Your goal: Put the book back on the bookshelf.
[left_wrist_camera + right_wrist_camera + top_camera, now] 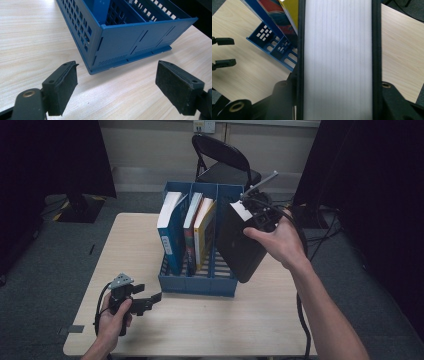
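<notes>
My right gripper (250, 212) is shut on a thick black book (239, 245), gripping it near its top edge. The book hangs tilted over the right compartment of the blue file rack (200, 284). In the right gripper view the book's white page block (337, 60) runs up between the two jaws, with its black covers against them. My left gripper (147, 295) rests low at the table's front left, open with nothing between its pads (62, 85). It points at the rack's front corner (130, 42).
A blue book (170, 227), a book with a patterned cover (190, 230) and a yellow book (206, 227) stand in the rack's left and middle compartments. The light wood table (250, 320) ends close behind the rack. A black folding chair (225, 162) stands beyond.
</notes>
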Motion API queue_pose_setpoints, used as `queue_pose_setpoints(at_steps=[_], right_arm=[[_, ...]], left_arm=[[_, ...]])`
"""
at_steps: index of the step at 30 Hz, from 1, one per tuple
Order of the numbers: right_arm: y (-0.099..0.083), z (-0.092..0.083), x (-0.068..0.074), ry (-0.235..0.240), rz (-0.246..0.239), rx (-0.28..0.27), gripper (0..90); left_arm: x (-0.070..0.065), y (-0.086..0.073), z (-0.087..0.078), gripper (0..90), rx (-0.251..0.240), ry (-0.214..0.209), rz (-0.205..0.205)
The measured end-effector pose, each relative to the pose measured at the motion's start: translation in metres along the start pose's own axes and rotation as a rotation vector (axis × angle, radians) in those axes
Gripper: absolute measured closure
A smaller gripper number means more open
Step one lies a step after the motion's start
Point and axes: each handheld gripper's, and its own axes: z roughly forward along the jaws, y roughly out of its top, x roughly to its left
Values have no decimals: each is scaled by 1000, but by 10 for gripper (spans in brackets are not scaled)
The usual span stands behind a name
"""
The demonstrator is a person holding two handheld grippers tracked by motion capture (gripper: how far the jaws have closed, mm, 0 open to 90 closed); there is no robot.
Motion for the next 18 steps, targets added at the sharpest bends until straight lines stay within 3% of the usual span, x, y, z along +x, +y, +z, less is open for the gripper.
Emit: queue_pose_setpoints(at_steps=[10,18], right_arm=[[26,16,6,4,42,31,538],[25,17,3,-4,50,35,537]], left_arm=[[3,-1,-4,176,-6,2,-4],[6,-1,-5,175,-10,7,-10]])
